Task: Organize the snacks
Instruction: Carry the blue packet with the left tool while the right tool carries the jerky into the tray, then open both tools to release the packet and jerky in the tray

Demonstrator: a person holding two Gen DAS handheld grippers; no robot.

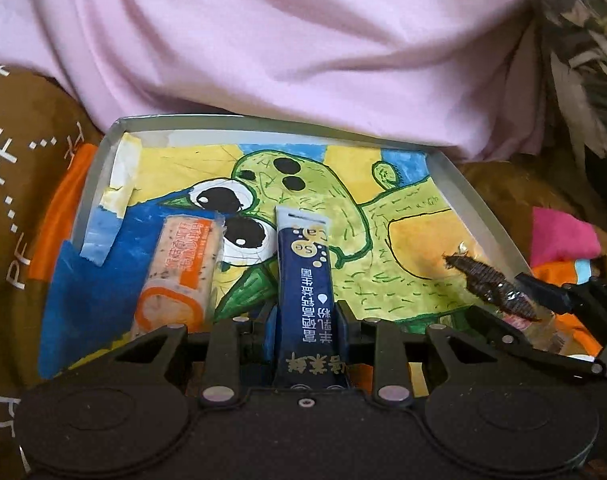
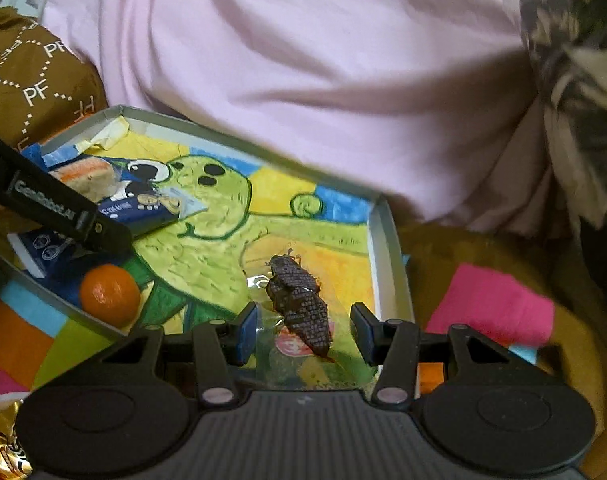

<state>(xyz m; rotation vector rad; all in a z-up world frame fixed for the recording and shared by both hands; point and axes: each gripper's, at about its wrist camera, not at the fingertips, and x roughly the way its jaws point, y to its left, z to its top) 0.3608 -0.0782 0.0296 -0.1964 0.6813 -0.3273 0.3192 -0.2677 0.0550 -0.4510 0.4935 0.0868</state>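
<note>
A shallow box (image 1: pixel 479 200) lined with a green cartoon drawing lies in front of me, and it also shows in the right wrist view (image 2: pixel 387 248). My left gripper (image 1: pixel 305 316) is shut on a dark blue stick sachet (image 1: pixel 303 264) and holds it over the box. An orange-and-white wrapped snack bar (image 1: pixel 179 272) lies in the box to its left. My right gripper (image 2: pixel 303 328) is open, its jaws on either side of a clear-wrapped dark ridged snack (image 2: pixel 299 304) lying in the box; this snack also shows in the left wrist view (image 1: pixel 491 284). An orange fruit (image 2: pixel 109 294) sits in the box's near left corner.
A pink cloth (image 2: pixel 323 80) lies behind the box. A brown bag printed with PF (image 2: pixel 31 88) stands at the left. A pink and orange patterned fabric (image 2: pixel 491 304) lies to the right of the box. A gold wrapper (image 2: pixel 3 448) shows at the lower left.
</note>
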